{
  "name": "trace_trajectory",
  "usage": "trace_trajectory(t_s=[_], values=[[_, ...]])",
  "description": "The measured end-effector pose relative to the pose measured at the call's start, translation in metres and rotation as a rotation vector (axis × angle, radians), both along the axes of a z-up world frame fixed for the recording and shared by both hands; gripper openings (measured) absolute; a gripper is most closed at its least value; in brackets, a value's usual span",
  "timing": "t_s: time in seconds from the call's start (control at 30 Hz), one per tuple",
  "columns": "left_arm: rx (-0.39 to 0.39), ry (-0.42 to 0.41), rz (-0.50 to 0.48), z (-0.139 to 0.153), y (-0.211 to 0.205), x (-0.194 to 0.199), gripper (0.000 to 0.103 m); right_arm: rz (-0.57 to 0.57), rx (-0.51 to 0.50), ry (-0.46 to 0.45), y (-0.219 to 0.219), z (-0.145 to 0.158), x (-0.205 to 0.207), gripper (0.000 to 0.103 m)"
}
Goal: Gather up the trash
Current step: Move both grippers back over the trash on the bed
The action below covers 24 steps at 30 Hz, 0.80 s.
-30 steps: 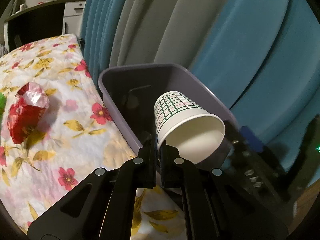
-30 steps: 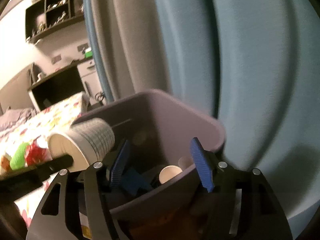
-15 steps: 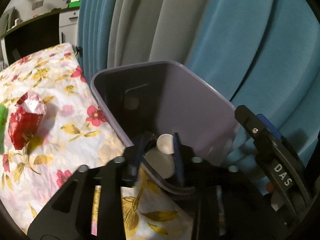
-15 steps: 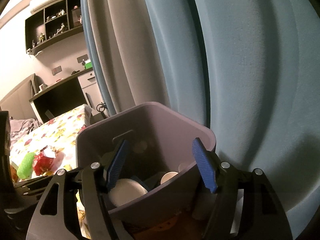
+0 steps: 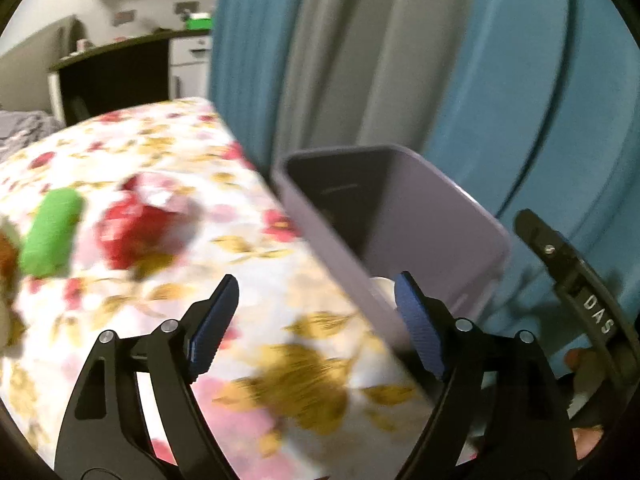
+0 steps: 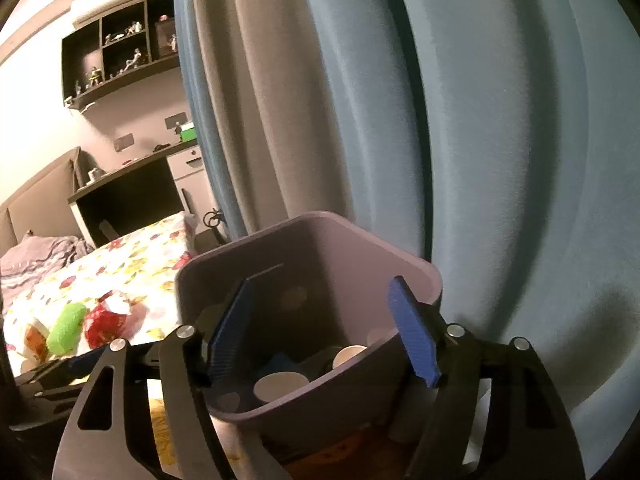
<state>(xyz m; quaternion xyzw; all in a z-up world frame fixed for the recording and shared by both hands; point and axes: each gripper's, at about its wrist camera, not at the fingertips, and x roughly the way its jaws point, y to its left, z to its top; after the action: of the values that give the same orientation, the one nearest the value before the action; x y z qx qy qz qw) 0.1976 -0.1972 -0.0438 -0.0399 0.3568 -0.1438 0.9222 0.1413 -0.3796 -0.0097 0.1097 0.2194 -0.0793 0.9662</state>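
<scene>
The purple bin [image 6: 404, 268] sits at lower centre of the right wrist view, against the blue-grey curtain [image 6: 500, 160], with several paper cups [image 6: 280, 386] lying in its bottom. More trash waits outside it: a red crumpled wrapper [image 5: 136, 228] and a green item [image 5: 50, 236] at the left of the left wrist view, on the flowered bed cover [image 5: 168, 160].

The left tongs [image 5: 316, 320], at lower centre, are opening, wide and empty, over the cover just beside the bin's near wall. The right tongs [image 6: 322, 328] are also opening, nothing pressed between the pads; they frame the bin's mouth.

I judge this the gap between one drop and the next pick. The next move calls for the left tongs to travel toward the red wrapper, straddle it and pinch its crumpled bulk.
</scene>
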Motion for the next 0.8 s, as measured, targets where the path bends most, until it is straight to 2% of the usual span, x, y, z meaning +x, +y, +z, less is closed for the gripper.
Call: trace_trajectory(t_s=[0.37, 0.8], values=[[0.078, -0.097, 0.258, 0.015, 0.104, -0.050, 0.081, 0.132, -0.016, 0.009, 0.059, 0.003, -0.013, 0.077], [0.077, -0.087, 0.547, 0.013, 0.242, -0.118, 0.081, 0.325, -0.027, 0.039, 0.152, -0.002, -0.034, 0.077]])
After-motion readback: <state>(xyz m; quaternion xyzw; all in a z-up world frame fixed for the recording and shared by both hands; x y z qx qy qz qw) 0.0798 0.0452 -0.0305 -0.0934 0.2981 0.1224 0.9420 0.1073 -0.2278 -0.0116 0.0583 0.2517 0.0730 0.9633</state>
